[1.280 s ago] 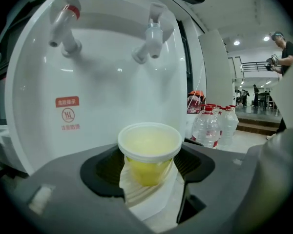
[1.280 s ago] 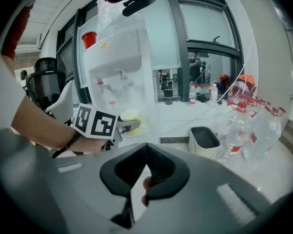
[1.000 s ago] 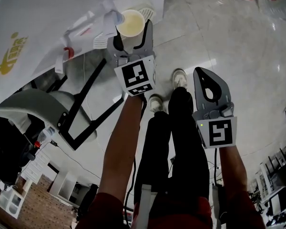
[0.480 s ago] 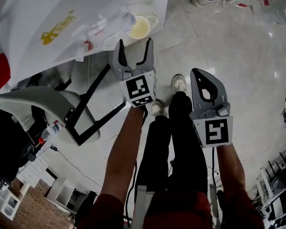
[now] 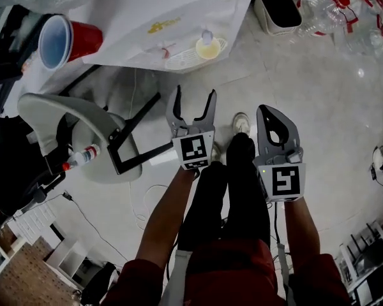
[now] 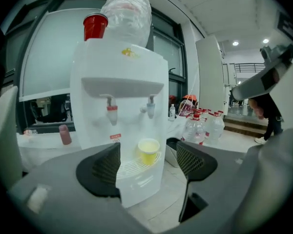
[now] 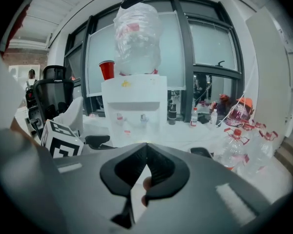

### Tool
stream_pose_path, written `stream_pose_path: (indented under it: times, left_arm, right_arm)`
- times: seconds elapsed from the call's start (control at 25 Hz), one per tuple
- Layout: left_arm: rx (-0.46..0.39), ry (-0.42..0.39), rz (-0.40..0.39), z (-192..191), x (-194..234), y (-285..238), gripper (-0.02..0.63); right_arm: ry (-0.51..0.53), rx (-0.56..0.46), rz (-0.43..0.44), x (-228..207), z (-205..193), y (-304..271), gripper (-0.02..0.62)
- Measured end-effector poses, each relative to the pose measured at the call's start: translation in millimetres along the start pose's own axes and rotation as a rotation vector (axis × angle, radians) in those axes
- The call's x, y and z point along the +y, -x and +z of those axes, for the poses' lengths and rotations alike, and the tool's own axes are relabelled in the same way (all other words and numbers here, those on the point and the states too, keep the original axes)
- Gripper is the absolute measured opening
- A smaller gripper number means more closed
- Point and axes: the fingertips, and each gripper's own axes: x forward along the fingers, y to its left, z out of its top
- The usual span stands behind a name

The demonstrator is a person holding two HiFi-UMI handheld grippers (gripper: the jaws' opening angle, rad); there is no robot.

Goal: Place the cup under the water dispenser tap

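A pale yellow cup [image 5: 207, 47] [image 6: 148, 150] stands on the drip tray of the white water dispenser [image 5: 179, 14] [image 6: 118, 99], straight below its blue tap [image 6: 150, 109]. My left gripper [image 5: 193, 95] [image 6: 149, 166] is open and holds nothing; it hangs a little way back from the dispenser and faces the cup. Beside it on the right, my right gripper [image 5: 268, 97] [image 7: 146, 152] is shut on nothing. A red tap [image 6: 111, 114] is left of the blue one.
A red cup [image 5: 67, 40] [image 6: 95, 26] sits on top of the dispenser beside its wrapped bottle [image 6: 128, 13]. An office chair [image 5: 70, 129] stands at the left. A bin [image 5: 277, 6] and several water bottles [image 5: 335, 5] [image 6: 201, 126] lie to the right. A person [image 6: 264, 116] stands far right.
The left gripper let go of the yellow cup and drew back from the dispenser; the cup stays on the drip tray. The right gripper kept its place.
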Motion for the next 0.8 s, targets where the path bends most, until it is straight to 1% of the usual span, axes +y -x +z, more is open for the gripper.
stream_pose_path:
  times: [0.16,0.28,0.4,0.56,0.72,0.8]
  left_arm:
    - [-0.006,0.037,-0.011,34.3,4.1,50.5,0.367]
    - [-0.057,0.062,-0.004,74.8,9.8,87.6,0.365]
    - [-0.123,0.113,0.022,113.2,27.9,117.0,0.365]
    - [-0.162,0.178,0.058,146.1,52.1,173.5,0.362]
    - [-0.184,0.185,0.062,182.2,68.5,226.4,0.347]
    - [-0.203,0.196,0.062,197.0,70.4,245.8,0.347]
  right_arm:
    - [-0.021,-0.023,0.006,13.5,30.0,28.0,0.0]
    - [-0.051,-0.056,-0.005,19.8,55.8,47.3,0.001]
    - [-0.007,-0.099,0.001,31.7,83.4,60.2,0.0]
    - [0.0,-0.12,0.003,57.8,115.7,93.8,0.0]
    - [-0.017,-0.158,0.001,77.8,148.3,128.5,0.0]
    - [0.008,-0.181,-0.003,80.6,169.4,143.3,0.0]
